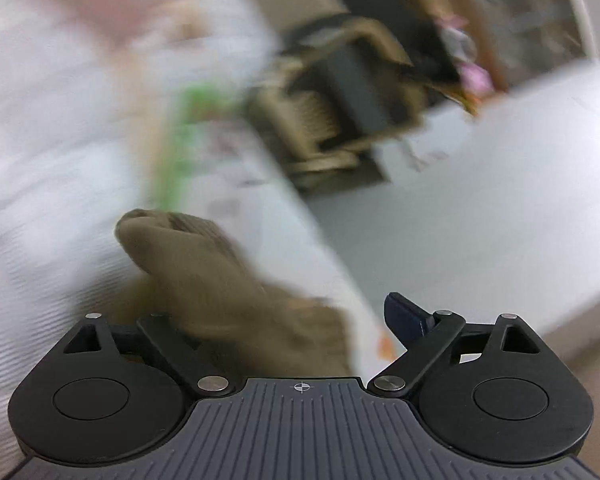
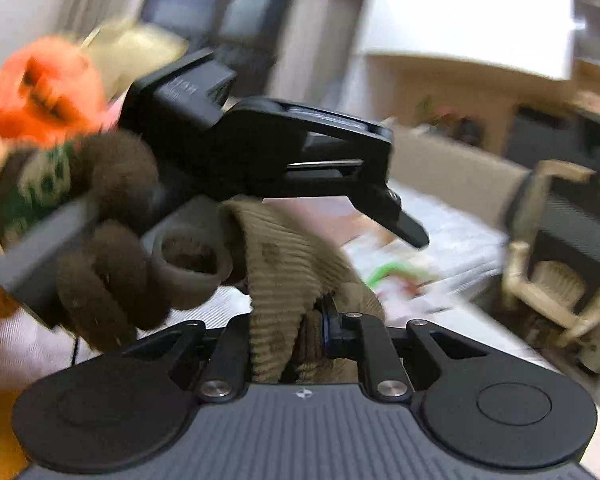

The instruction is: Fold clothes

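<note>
Here your right gripper (image 2: 300,332) has its fingers pinched narrow on the olive corduroy garment (image 2: 284,264), which rises between them. Only that view shows your gloved hand (image 2: 100,248) gripping the left gripper (image 2: 380,216) from the side. From the left wrist, the same corduroy (image 1: 204,264) bunches over the left finger; the dark right fingertip (image 1: 404,316) stands wide apart, above a blurred white bed (image 1: 480,184).

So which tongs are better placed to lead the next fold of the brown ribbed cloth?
Right, probably. The right tongs are shut on the brown ribbed cloth. The left tongs stand open, with the cloth only lying between them.
</note>
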Demonstrator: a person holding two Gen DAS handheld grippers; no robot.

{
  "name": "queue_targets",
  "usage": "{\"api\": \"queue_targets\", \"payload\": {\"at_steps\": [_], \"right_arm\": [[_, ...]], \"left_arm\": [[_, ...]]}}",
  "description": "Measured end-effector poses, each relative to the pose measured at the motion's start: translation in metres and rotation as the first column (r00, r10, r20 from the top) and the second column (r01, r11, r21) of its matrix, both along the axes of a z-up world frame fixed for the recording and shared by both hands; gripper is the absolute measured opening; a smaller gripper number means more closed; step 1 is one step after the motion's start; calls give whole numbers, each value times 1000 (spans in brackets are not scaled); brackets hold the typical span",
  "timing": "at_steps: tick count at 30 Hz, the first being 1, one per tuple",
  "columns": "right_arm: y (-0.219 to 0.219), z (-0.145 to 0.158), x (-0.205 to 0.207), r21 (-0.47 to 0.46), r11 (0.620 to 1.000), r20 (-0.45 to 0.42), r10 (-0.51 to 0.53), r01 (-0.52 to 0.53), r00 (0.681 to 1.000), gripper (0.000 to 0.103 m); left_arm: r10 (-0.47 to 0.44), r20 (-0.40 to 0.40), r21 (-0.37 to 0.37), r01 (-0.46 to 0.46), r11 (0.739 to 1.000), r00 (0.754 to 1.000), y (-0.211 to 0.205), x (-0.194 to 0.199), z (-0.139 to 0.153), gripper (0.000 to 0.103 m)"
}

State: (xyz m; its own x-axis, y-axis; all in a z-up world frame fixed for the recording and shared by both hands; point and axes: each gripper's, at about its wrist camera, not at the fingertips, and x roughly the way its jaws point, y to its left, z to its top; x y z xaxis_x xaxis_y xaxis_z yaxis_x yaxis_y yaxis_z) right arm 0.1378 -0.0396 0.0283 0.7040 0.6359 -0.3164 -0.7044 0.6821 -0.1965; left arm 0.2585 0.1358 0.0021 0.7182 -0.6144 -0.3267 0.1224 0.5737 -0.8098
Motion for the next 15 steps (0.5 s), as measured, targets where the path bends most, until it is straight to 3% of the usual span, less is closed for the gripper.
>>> {"api": "queue_targets", "payload": {"at_steps": [3, 5, 7, 9, 12, 15], "right_arm": [[-72, 28, 9, 162, 973, -15, -166, 166, 986, 14], [-121, 26, 23, 197, 936, -91, -280, 293, 956, 14], [-164, 10, 41, 178, 893, -196, -380, 414, 904, 13], [-197, -13, 58, 129, 855, -321, -443, 502, 837, 12], [-225, -43, 74, 90, 849, -490, -418, 521, 765, 12], [-231, -49, 73, 90, 856, -519, -396, 509, 757, 22]], "left_arm": [[-159, 158, 25, 157, 987, 974, -62, 17, 43, 95], [-241, 207, 54, 235, 970, 948, -97, 23, 64, 95], [-260, 237, 122, 237, 964, 936, -117, 21, 80, 96], [-233, 255, 219, 178, 959, 939, -121, 13, 83, 97], [-193, 184, 332, 124, 935, 964, -123, 6, 63, 98], [-175, 48, 404, 141, 904, 983, -129, 4, 28, 98]]}}
